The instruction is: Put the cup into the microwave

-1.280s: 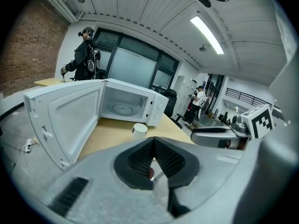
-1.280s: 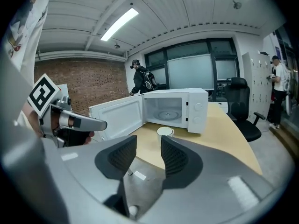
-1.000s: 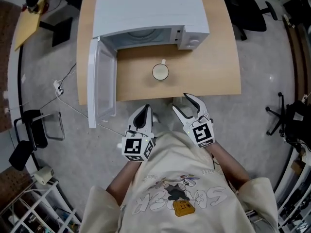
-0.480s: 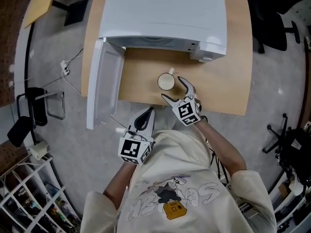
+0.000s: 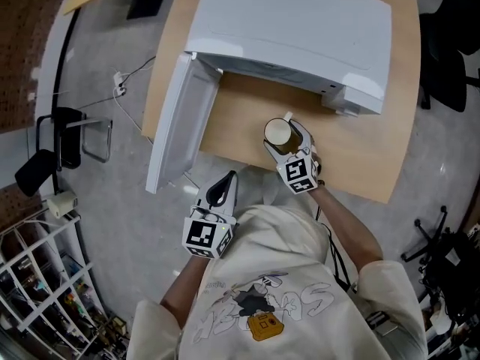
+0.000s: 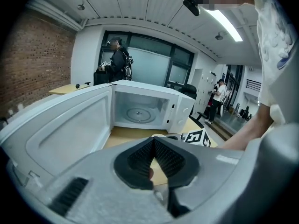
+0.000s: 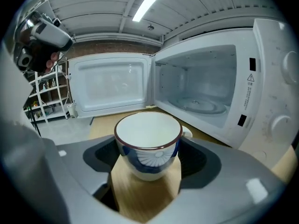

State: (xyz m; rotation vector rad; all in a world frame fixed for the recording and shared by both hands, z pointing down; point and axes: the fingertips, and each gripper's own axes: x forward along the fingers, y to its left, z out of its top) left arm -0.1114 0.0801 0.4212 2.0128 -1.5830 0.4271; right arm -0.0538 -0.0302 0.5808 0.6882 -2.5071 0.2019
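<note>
A white cup [image 5: 277, 131] with a blue pattern and dark rim [image 7: 148, 143] stands upright on the wooden table [image 5: 240, 122], just in front of the white microwave [image 5: 292, 21]. The microwave's door [image 5: 176, 130] hangs wide open to the left, and its cavity with the glass turntable [image 7: 203, 105] is bare. My right gripper [image 5: 286, 136] reaches over the table's near edge. Its jaws are closing with the cup between the pads [image 7: 148, 158]. My left gripper [image 5: 223, 188] is shut and holds nothing [image 6: 156, 143], off the table's near edge beside the door.
The open door juts past the table's near-left corner. A black chair [image 5: 56, 145], a white cable and plug [image 5: 120, 88] and wire shelving [image 5: 45, 283] are on the floor at left. Office chairs stand at right [image 5: 442, 58]. People stand far back [image 6: 116, 59].
My right gripper moved forward and down over the table edge until its jaws came round the cup. The left gripper stayed shut near the door.
</note>
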